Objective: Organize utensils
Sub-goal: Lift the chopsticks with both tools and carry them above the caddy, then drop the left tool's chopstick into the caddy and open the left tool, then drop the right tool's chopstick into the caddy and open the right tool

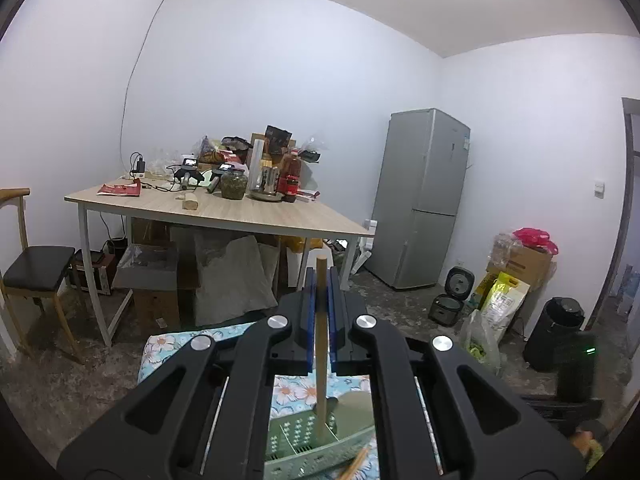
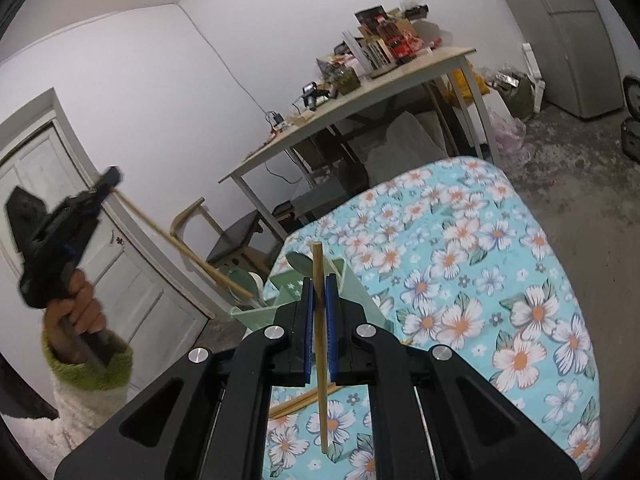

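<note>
In the left wrist view my left gripper (image 1: 320, 276) is shut on a wooden chopstick (image 1: 320, 360) that stands upright between the blue pads, its lower end over a green slotted utensil holder (image 1: 296, 440). My right gripper (image 2: 319, 282) is likewise shut on a second wooden chopstick (image 2: 320, 380), held upright just in front of the green holder (image 2: 280, 296). Spoons (image 2: 299, 262) stand in that holder. Far left in the right wrist view, a hand in a green cuff holds the left gripper (image 2: 106, 182) raised, its stick (image 2: 180, 240) slanting down toward the holder.
The holder stands on a surface covered by a blue floral cloth (image 2: 480, 280), where loose chopsticks (image 2: 300, 400) lie. Beyond are a cluttered wooden table (image 1: 248, 212), a chair (image 1: 36, 268), a grey fridge (image 1: 424, 200), boxes, bags and a black bin (image 1: 556, 332).
</note>
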A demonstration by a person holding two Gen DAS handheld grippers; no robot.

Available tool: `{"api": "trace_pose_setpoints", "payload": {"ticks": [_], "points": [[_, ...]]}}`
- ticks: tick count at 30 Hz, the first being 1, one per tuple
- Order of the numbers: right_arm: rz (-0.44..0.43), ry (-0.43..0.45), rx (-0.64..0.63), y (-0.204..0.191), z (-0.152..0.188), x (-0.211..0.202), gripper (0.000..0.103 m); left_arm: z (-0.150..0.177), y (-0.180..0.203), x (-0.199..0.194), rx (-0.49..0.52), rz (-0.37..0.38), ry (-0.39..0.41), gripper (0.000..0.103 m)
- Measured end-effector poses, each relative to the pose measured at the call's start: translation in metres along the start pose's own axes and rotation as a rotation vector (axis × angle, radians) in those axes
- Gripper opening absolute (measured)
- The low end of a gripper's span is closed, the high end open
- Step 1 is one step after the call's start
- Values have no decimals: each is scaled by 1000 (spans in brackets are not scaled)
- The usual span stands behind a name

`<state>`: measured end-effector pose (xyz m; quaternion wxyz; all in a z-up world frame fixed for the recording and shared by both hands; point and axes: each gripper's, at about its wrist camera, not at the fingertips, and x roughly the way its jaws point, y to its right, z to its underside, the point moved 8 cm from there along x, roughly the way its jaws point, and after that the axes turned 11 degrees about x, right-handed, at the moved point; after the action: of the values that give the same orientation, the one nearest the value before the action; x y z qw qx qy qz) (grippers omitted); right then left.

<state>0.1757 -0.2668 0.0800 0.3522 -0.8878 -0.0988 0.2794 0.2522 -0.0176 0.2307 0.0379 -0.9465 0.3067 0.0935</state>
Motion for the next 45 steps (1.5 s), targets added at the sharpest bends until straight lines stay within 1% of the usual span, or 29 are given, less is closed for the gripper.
{"api": "trace_pose_setpoints", "payload": {"ticks": [4, 8, 11, 14, 15, 16, 17, 18, 19, 21, 22, 24, 30, 34, 37, 42, 45], "points": [[-18, 25, -30, -14, -9, -10, 6, 17, -5, 29, 14, -24, -44, 5], [-32, 39, -56, -25, -16, -16, 6, 48, -11, 60, 0, -25, -92, 5], [-38, 42, -73, -32, -20, -15, 6, 70, -12, 76, 5, -34, -131, 5], [-42, 44, -94, -40, -24, -12, 6, 87, -14, 86, -22, -23, -170, 5], [-43, 46, -100, -42, -25, -12, 6, 91, -15, 87, -28, -25, -179, 6], [-47, 49, -110, -46, -28, -10, 6, 95, -17, 87, -36, -26, -192, 14], [-48, 52, -116, -50, -30, -10, 6, 98, -19, 87, -43, -29, -198, 19], [-51, 55, -124, -54, -32, -9, 6, 102, -21, 85, -51, -34, -201, 28], [-56, 60, -136, -59, -35, -8, 6, 104, -23, 82, -62, -39, -202, 32], [-61, 71, -153, -66, -40, -6, 6, 106, -24, 77, -69, -37, -198, 36], [-65, 80, -164, -71, -44, -4, 6, 106, -25, 72, -68, -42, -194, 40], [-73, 90, -172, -79, -51, -2, 6, 104, -24, 65, -74, -47, -185, 45], [-118, 161, -189, -102, -83, 5, 6, 112, -27, 15, -130, -68, -142, 59], [-120, 193, -200, -113, -98, 23, 6, 130, -30, -13, -156, -86, -147, 62], [-103, 199, -216, -117, -104, 46, 6, 150, -33, -30, -157, -102, -175, 62], [-85, 193, -241, -122, -102, 84, 6, 179, -41, -49, -186, -135, -216, 63], [-69, 177, -260, -119, -92, 107, 6, 195, -46, -57, -206, -152, -241, 63]]}}
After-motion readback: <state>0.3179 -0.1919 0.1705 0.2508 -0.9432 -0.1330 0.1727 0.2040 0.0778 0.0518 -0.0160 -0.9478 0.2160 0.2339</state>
